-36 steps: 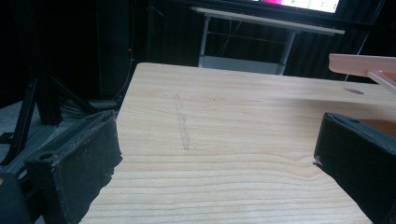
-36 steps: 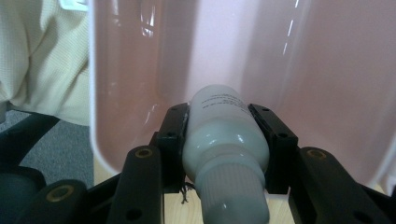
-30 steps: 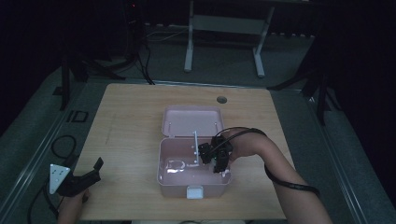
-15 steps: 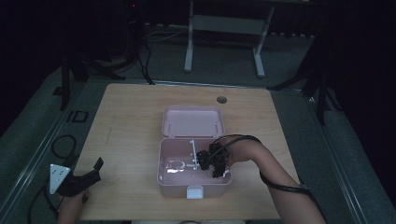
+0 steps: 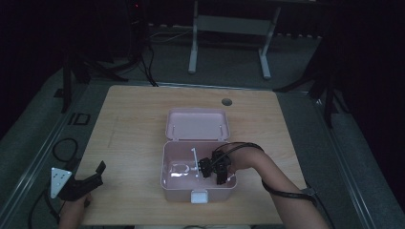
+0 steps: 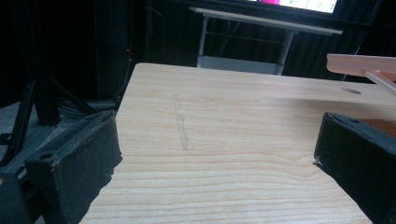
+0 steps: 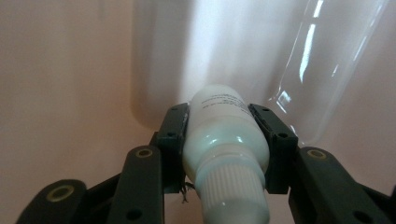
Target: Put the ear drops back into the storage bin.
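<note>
A pink box (image 5: 168,183) stands open at the table's middle front, its lid (image 5: 197,124) leaning back. My right gripper (image 5: 206,167) reaches down inside the box from the right. In the right gripper view its jaws are shut on a small white bottle (image 7: 225,140) with a ribbed cap, close above the pink floor (image 7: 60,84) of the box. A clear plastic piece (image 7: 322,70) lies just beyond the bottle. My left gripper (image 5: 93,175) rests at the table's front left corner, open, with bare wood (image 6: 210,140) between its jaws.
A white latch (image 5: 198,196) sits on the box's front wall. A round cable hole (image 5: 227,101) marks the far side of the table. Metal stand legs (image 5: 228,38) and cables occupy the dark floor beyond. A faint scratch (image 6: 181,123) runs across the wood ahead of the left gripper.
My right gripper has moved leftward and lower into the pink box. The left gripper has stayed put.
</note>
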`<state>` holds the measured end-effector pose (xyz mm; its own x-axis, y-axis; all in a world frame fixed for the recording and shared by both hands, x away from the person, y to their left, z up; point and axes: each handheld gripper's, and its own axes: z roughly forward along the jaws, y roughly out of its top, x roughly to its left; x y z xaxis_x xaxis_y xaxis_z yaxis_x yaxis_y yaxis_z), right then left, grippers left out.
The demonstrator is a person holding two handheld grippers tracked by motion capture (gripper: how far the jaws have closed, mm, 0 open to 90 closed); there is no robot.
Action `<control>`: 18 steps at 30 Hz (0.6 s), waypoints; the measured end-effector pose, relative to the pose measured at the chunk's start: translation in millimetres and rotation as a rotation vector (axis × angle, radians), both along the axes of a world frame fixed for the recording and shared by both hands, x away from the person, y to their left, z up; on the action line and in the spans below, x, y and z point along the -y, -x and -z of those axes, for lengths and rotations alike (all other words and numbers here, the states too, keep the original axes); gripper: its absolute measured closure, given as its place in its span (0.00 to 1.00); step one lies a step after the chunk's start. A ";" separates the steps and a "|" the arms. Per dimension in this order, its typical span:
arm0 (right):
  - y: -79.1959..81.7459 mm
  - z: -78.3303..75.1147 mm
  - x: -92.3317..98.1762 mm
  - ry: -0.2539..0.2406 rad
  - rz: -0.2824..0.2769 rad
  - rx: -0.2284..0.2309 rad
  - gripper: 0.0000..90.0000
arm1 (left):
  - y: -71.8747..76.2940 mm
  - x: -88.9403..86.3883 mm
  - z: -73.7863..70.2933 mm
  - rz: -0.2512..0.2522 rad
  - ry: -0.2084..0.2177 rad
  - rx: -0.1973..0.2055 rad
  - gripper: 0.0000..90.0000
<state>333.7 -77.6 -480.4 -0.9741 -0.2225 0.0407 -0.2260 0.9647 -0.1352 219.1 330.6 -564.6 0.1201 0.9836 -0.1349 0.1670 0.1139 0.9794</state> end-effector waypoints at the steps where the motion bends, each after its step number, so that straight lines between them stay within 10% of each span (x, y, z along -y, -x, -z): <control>1: 0.3 0.8 0.0 0.000 0.000 0.001 0.66 | 0.0 0.0 0.0 0.000 0.000 0.000 0.00; 18: 0.8 10.5 0.1 0.008 0.036 0.013 0.65 | 0.0 0.2 0.0 0.000 -0.004 0.000 0.01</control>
<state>332.9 -77.8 -491.0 -0.9819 -0.1869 0.0296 -0.1892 0.9711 -0.1455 219.1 330.4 -564.6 0.1198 0.9841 -0.1310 0.1673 0.1101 0.9797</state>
